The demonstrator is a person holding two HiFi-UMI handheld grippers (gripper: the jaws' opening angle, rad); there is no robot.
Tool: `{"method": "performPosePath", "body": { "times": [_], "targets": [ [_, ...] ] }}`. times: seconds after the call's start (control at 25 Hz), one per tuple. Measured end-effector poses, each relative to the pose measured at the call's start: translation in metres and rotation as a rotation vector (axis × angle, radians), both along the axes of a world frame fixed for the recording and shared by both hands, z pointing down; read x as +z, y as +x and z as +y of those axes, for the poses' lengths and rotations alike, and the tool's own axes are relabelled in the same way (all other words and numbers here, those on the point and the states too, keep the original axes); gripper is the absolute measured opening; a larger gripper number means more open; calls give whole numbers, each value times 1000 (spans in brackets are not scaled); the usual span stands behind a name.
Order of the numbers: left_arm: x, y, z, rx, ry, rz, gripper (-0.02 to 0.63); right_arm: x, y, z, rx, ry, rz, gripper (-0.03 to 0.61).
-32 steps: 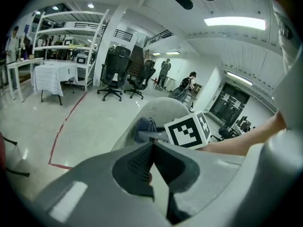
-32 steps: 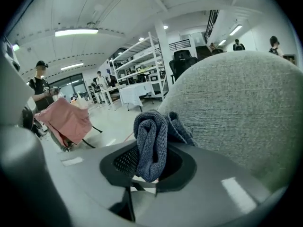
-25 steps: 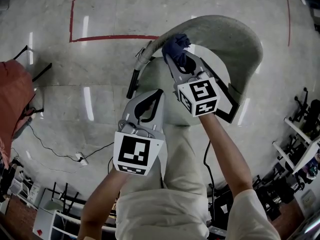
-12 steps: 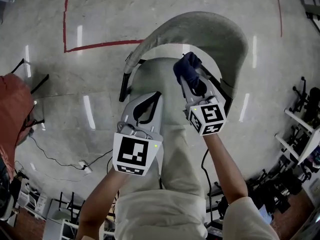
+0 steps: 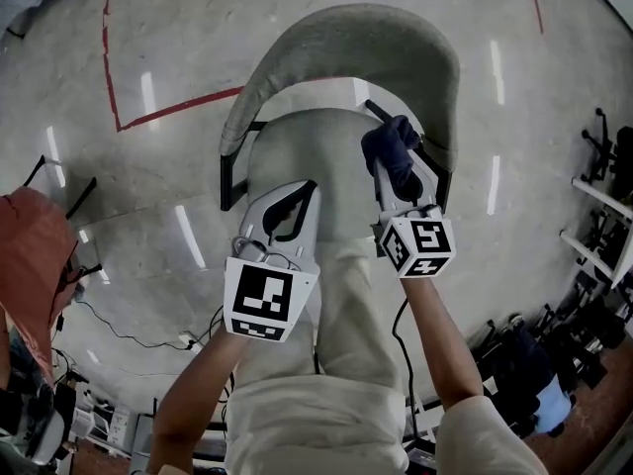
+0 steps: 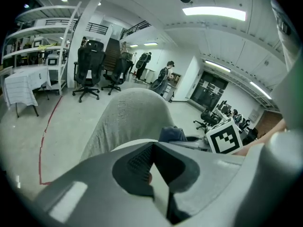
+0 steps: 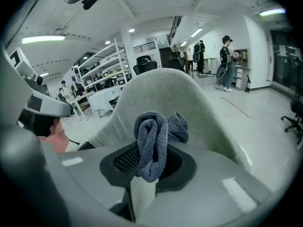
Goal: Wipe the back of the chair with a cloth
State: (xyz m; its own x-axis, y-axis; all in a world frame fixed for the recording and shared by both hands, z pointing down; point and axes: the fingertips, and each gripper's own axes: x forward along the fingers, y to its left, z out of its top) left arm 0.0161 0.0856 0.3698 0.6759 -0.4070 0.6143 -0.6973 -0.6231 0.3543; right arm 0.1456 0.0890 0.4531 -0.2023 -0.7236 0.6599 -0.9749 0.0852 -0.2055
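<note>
Head view showed the grey fabric chair with a curved backrest (image 5: 346, 47) standing on the pale polished floor (image 5: 178, 28), its seat facing the person. The dark blue knitted cloth (image 5: 392, 144) was seen bunched at the tip of the right tongs (image 5: 397, 163), over the right side of the seat and close to the inner face of the backrest near its right end. Whether the cloth touched the fabric could not be told.

In the right gripper view the right tongs were pressed onto the cloth, which stood up from between them in a rolled fold, with the backrest rising just behind it.

The left tongs (image 5: 287, 211) were held lower, over the front left of the seat, well apart from the backrest. In the left gripper view they were pressed together with nothing between them. The backrest was seen ahead, and the cloth and the right gripper's black-and-white marker cube (image 6: 226, 137) to the right.

A red line (image 5: 158, 117) was marked on the floor to the left of the chair. Black office chairs (image 6: 90, 65) were seen in the room beyond.
</note>
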Motion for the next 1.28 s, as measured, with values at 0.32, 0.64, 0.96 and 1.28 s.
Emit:
{"method": "performPosePath", "body": {
  "times": [0.32,0.64,0.96,1.28],
  "targets": [
    [4,22,7,91,-7,-1,0,20,46,32,203,-57,0,87],
    [10,34,10,125,-16,3,0,57,81,69,432,-189,-70,87],
    [12,37,14,127,-34,8,0,92,109,78,579,-325,-136,87],
    [11,37,13,83,-39,9,0,101,132,52,586,-359,-143,87]
  ]
}}
